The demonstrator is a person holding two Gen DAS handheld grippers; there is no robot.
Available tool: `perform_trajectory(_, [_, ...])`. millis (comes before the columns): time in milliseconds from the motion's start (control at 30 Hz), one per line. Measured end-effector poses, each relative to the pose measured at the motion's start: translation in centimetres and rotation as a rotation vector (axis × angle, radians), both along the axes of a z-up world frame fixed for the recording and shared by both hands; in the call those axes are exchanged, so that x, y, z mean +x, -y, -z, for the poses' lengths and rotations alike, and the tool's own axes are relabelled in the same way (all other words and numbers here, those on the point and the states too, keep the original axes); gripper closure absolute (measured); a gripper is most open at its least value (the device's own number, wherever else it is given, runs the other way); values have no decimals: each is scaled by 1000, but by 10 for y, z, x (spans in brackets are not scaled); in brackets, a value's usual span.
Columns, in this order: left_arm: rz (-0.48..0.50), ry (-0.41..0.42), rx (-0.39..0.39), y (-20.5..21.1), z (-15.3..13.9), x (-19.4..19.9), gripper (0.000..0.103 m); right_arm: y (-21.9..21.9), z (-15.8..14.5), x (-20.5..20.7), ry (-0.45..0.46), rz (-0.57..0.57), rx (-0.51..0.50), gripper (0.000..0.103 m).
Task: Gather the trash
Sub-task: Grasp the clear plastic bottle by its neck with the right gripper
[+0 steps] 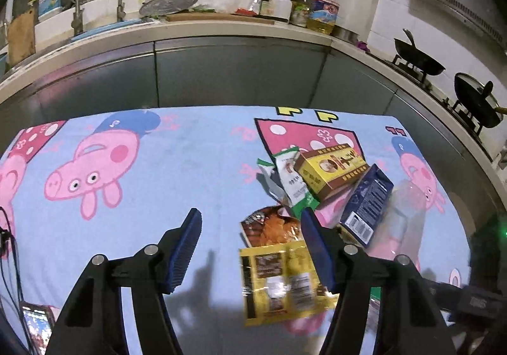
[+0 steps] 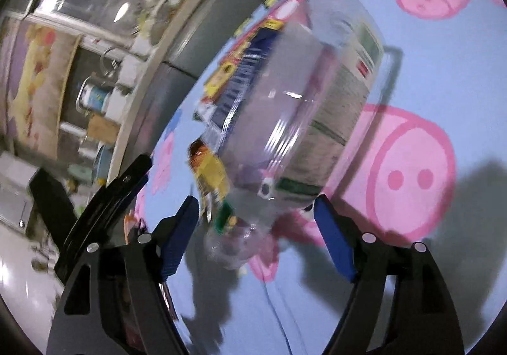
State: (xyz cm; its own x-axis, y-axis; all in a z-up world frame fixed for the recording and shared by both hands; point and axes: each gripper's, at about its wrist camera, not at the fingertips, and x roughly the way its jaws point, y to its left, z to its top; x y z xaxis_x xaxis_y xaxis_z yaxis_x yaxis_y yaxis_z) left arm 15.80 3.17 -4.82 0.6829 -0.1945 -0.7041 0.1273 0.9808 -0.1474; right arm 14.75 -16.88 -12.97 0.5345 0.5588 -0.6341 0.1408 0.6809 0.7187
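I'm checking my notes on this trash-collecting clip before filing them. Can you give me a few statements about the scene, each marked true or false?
1. The trash lies on a blue cartoon-pig cloth. True.
2. The left gripper is clamped on the yellow box. False: its jaws stand open above the cloth, and the box lies further off in the pile.
3. A clear plastic bottle lies in front of the right gripper. True.
4. The dark blue carton stands alone at the left of the cloth. False: it leans in the pile on the right, beside the yellow box.
5. A yellow snack wrapper lies close to the left gripper's right finger. True.
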Motion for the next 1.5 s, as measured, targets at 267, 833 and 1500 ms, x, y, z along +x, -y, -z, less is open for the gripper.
perform_trajectory(267, [58,-11,7,17,7,5,38,12,9,-2,2,25,41,49])
perform_trajectory(833, [-18,-228,-276,-60,58,14,37,-10,1,-4,18,43,-27,21])
perform_trajectory(1500, [259,-245,-277,9,67,-19,66,19,6,-31,63,103,-123,62])
